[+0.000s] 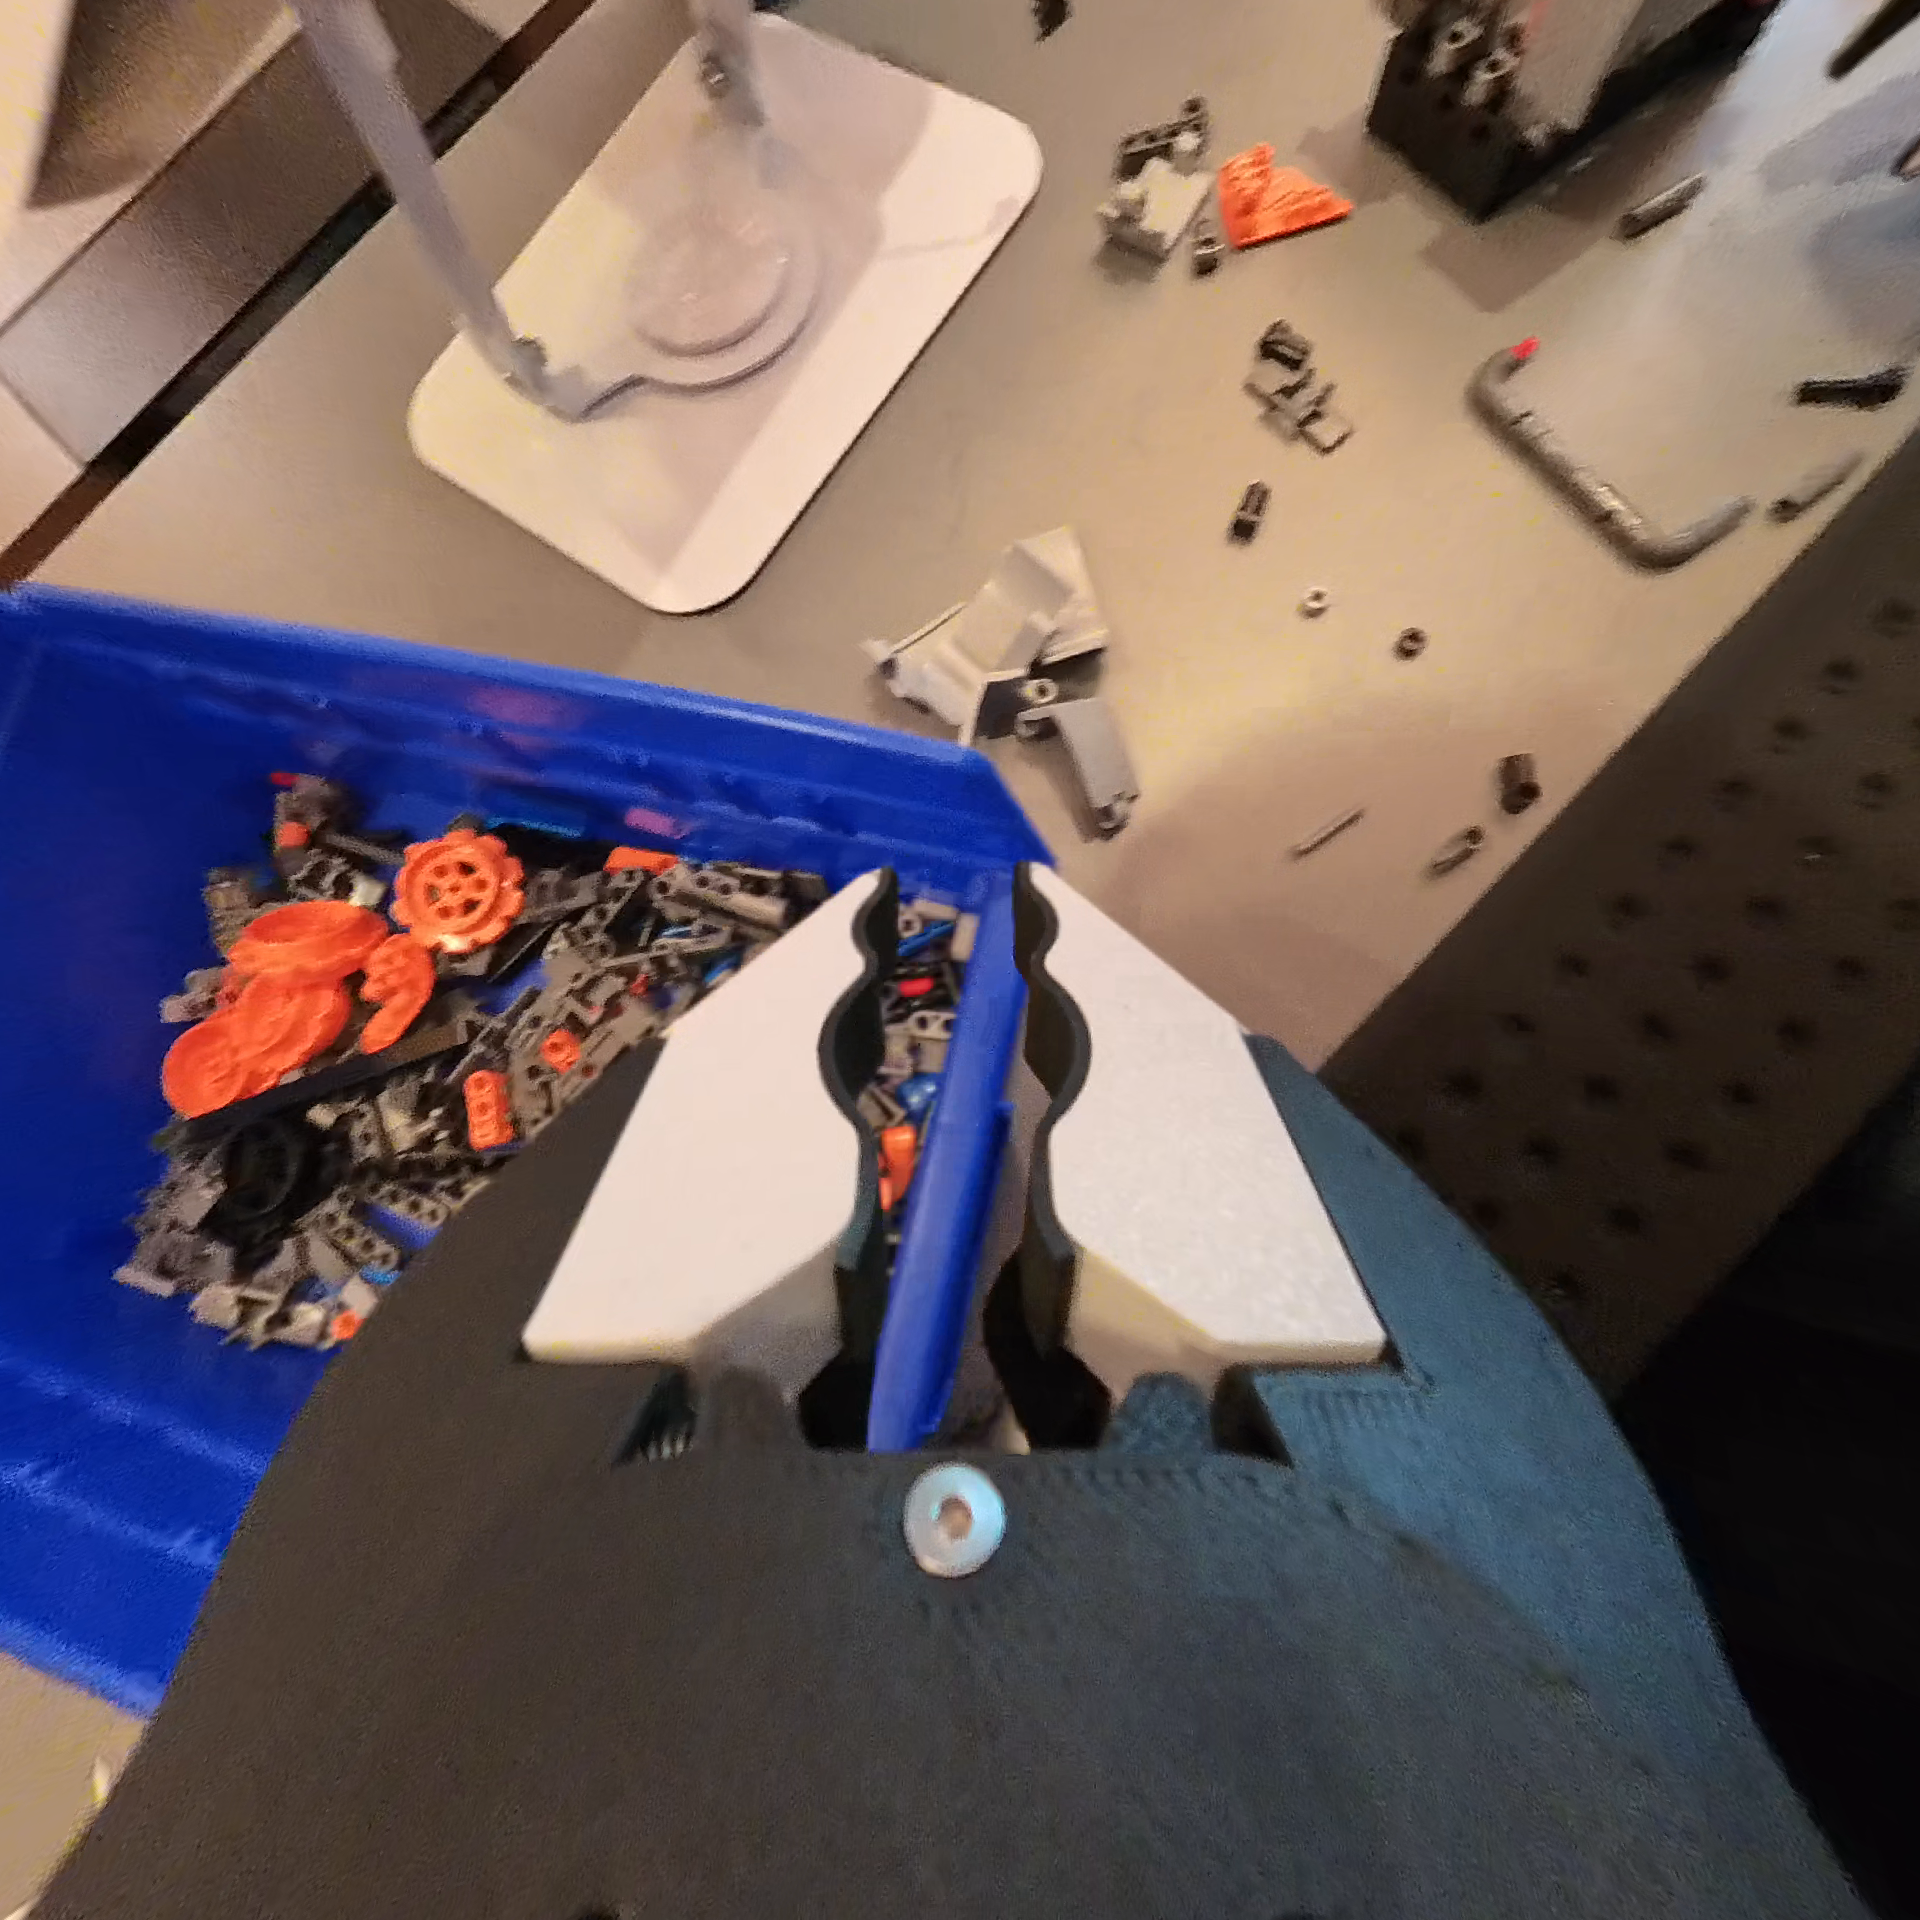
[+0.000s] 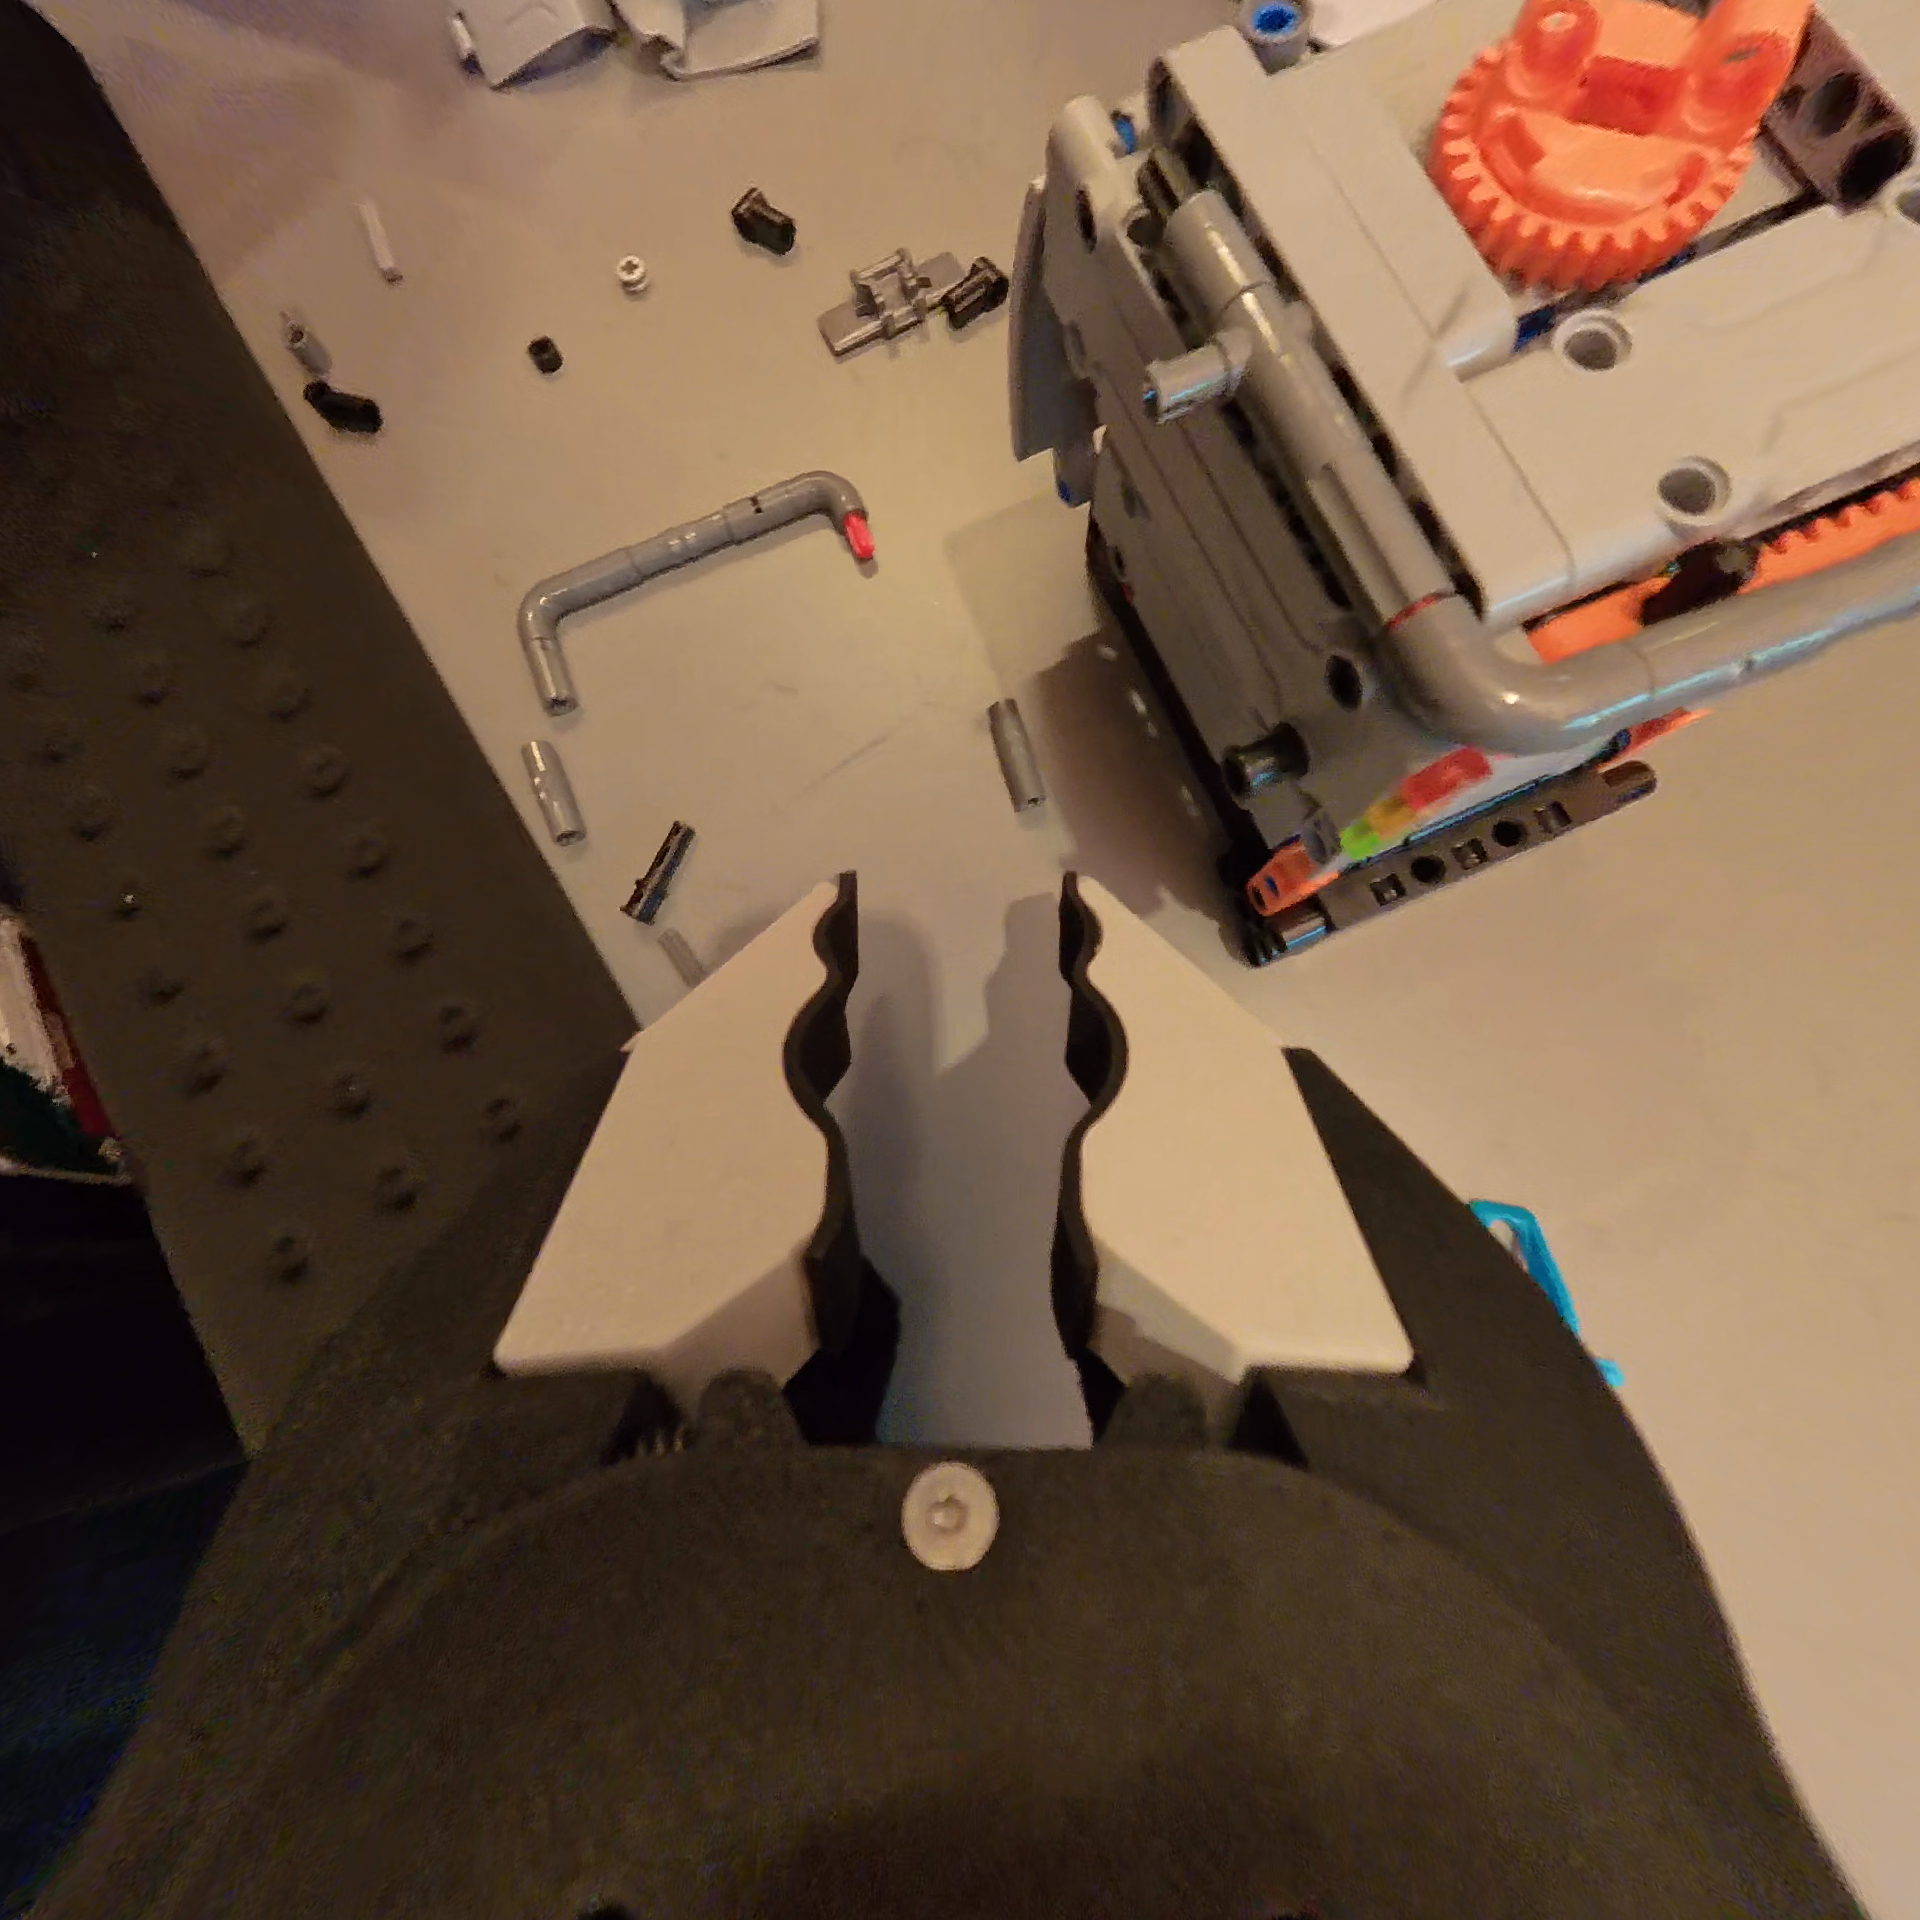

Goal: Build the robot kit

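Left gripper point(image 1: 951, 914) clamped on blue bin point(image 1: 727, 748) wall, bin full of bricks; right gripper point(image 2: 958, 914) apart, empty, near grey model point(image 2: 1351, 436); loose parts on table point(image 2: 1455, 1143).

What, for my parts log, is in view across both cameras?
blue bin: one, blue, left, holding mixed bricks
gear pieces: several, orange, atop the bin's pile
stand base: one, white, behind bin
bent pipe: one, grey, red tip, on table
built model: one, grey with orange gear, right
loose pieces: many, grey and black, scattered
table: one, grey
left gripper: straddling the bin's wall
right gripper: open, empty, over table
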Available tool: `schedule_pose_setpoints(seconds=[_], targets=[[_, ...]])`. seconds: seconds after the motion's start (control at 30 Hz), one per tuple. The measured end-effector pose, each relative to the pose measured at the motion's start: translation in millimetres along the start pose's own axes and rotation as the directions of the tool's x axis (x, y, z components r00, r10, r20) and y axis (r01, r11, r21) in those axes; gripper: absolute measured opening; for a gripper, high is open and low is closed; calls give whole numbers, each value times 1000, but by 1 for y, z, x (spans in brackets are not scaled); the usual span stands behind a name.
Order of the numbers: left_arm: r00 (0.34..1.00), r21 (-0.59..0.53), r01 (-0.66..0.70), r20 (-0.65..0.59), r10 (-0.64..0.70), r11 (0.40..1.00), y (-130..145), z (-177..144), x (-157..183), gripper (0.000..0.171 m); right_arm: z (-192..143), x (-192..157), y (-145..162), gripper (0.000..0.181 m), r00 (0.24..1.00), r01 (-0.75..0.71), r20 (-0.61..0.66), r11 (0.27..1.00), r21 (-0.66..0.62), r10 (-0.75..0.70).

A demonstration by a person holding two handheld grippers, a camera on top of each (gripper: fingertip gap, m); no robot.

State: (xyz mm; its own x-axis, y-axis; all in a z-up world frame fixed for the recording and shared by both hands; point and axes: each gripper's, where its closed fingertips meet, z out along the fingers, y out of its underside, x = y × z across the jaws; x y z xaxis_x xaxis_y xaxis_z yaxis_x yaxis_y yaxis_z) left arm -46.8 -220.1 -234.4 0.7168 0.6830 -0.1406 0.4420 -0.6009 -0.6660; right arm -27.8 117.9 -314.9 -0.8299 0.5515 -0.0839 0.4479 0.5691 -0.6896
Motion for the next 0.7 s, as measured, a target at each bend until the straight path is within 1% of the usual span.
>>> schedule_pose_setpoints(seconds=[0.13, 0.23, 0.3, 0.4, 0.47, 0.53, 0.57, 0.6, 0.63, 0.67, 0.7], targets=[[999, -43, -4, 37, 6, 999, 6, 1, -23, 19, 15, 4, -7, 38, 1000, 6, -15, 1000, 11, -6], [999, -60, 5, 37, -3, 998, 9, 5, -32, 20, 29, 7, -9, 34, 999, 29, -33, 1000, -9, -29], [999, -67, -3, 35, 6, 998, 9, 7, -36, 19, 34, 9, -7, 26, 996, 67, -56, 997, -36, -69], [999, -85, -8, 39, 11, 996, 11, 10, -42, 19, 35, 5, -7, 14, 998, 57, -22, 998, -40, -58], [999, -98, -4, 35, 8, 995, 13, 10, -47, 19, 34, 1, -5, 14, 998, 66, 11, 997, -45, -66], [1000, -117, 0, 31, 4, 993, 16, 9, -54, 17, 32, -2, -6, 23, 998, 46, 39, 998, -30, -45], [1000, -127, 5, 8, -4, 992, 18, 9, -54, 16, 30, -3, -9, 24, 999, 26, 44, 1000, -4, -26], [999, -159, 27, -14, -30, 987, 22, 9, -55, 16, 28, -3, -11, 25, 999, 1, 52, 1000, 18, -2], [997, -214, 66, -34, -75, 975, 29, 9, -56, 18, 28, -2, -11, 26, 998, -24, 53, 999, 27, 23], [993, -243, 82, -64, -101, 966, 31, 8, -56, 22, 27, 0, -11, 27, 998, -39, 40, 999, 30, 38], [993, -240, 69, -78, -90, 968, 29, 6, -57, 21, 27, 2, -11, 27, 999, -42, 23, 998, 36, 41]])
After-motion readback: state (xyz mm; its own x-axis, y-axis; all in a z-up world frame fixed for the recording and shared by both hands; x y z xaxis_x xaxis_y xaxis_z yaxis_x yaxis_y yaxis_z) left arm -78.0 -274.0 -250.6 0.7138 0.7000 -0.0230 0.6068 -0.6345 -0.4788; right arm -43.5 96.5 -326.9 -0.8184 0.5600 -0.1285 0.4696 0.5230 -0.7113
